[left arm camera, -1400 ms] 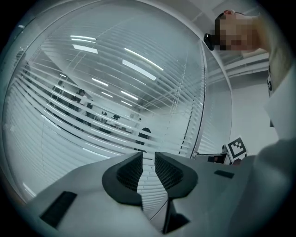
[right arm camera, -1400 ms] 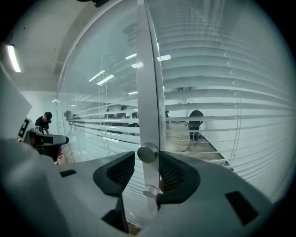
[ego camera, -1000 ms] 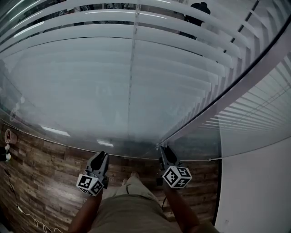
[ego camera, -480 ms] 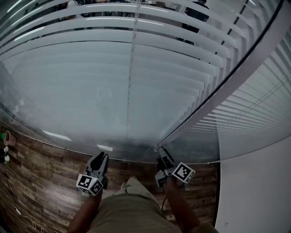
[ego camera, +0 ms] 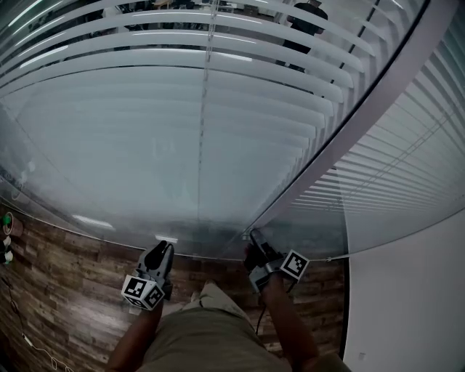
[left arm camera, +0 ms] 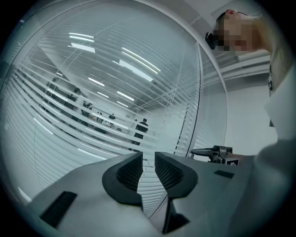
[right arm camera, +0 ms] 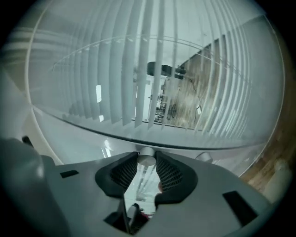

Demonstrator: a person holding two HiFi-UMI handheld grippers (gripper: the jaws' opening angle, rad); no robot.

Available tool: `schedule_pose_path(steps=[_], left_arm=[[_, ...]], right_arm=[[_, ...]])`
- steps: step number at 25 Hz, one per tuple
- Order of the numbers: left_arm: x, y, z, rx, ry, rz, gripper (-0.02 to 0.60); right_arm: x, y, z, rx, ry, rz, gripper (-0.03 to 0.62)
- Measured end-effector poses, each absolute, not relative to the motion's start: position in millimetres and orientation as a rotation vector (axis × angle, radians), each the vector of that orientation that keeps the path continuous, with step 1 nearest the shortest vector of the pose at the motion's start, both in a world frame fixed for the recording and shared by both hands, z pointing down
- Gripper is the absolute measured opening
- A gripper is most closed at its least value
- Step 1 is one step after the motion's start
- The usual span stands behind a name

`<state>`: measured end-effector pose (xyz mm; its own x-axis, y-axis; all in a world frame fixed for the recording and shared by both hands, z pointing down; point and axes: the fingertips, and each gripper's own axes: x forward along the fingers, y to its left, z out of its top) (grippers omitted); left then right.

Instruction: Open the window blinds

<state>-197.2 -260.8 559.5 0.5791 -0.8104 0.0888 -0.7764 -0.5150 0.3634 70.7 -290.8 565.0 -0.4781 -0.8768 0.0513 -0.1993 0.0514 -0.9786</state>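
Observation:
White horizontal blinds [ego camera: 182, 109] hang behind a glass wall, their slats partly tilted with dark gaps at the top. My right gripper [ego camera: 251, 237] points level at the foot of the glass, beside the grey frame post [ego camera: 349, 131]. In the right gripper view its jaws [right arm camera: 147, 164] are shut on a clear control rod with a silver cap [right arm camera: 147, 159]. My left gripper [ego camera: 162, 248] hovers to its left, close to the glass. Its jaws [left arm camera: 148, 163] stand slightly apart with nothing between them. The blinds [left arm camera: 69, 92] fill the left gripper view, with the right gripper [left arm camera: 215, 152] at the right.
Wood-pattern floor [ego camera: 65, 269] lies below, with small objects at its left edge [ego camera: 6, 236]. A white wall [ego camera: 407, 290] stands at the right. A person [ego camera: 301, 22] is seen beyond the glass. A second silver cap [right arm camera: 204, 157] sits right of the held rod.
My right gripper has rolled in place on the rod, its marker cube swinging over to the right side. The left gripper has stayed where it was.

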Motion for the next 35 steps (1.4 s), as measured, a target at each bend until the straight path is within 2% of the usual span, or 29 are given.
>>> schedule_pose_path(steps=[2, 4, 14, 28, 35], left_arm=[[-198, -256, 559, 2.452, -1.284, -0.130, 0.094], [-201, -250, 561, 2.452, -1.286, -0.132, 0.094], [-219, -219, 551, 2.434, -1.306, -0.138, 0.094], [-171, -179, 528, 2.472, -1.270, -0.099, 0.094], [-109, -133, 545, 2.424, -1.242, -0.075, 0.094]], right_arm=[[69, -290, 559, -1.240, 1.926, -1.343, 0.131], [66, -284, 557, -1.370, 2.069, -1.222, 0.169], [61, -237, 535, -1.680, 2.459, -0.859, 0.170], [108, -204, 527, -1.740, 2.612, -0.829, 0.170], [152, -144, 555, -1.746, 2.732, -0.809, 0.170]])
